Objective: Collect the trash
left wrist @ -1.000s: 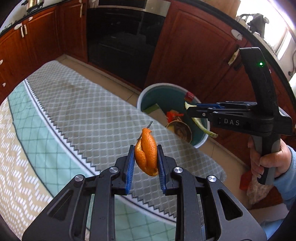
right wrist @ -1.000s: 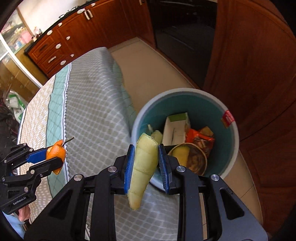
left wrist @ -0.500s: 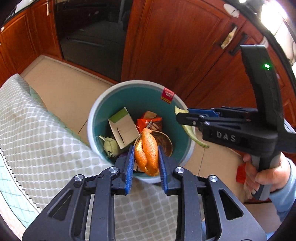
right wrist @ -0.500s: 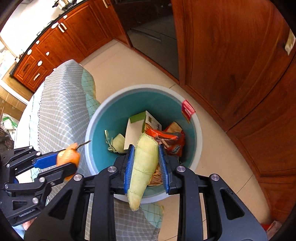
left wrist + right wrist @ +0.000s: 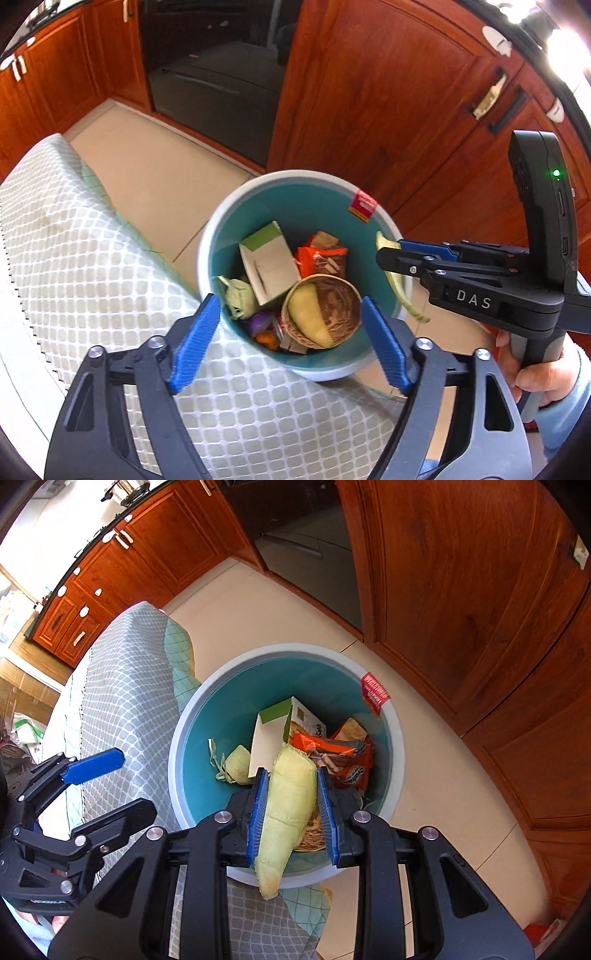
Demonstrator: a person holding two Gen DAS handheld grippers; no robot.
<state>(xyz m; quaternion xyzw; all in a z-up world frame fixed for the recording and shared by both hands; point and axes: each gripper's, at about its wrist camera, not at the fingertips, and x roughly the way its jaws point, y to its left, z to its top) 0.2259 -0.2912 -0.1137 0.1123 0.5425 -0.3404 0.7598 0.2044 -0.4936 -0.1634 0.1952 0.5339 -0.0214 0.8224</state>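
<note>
Now, seen from the left wrist, the left gripper (image 5: 290, 343) stood wide open over the bin (image 5: 221, 229); its orange peel (image 5: 267, 338), clamped half a second earlier, lay inside, delivered. From the right wrist, the right gripper (image 5: 291, 812) clamped the pale green peel (image 5: 286, 808) above the bin, its long axis near upright, narrow end pointing down toward the camera.

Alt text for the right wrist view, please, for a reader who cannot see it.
The right gripper holds a pale green melon rind over a teal trash bin that already contains a carton, an orange wrapper and other scraps. At left, the left gripper is open over the patterned tablecloth.
</note>
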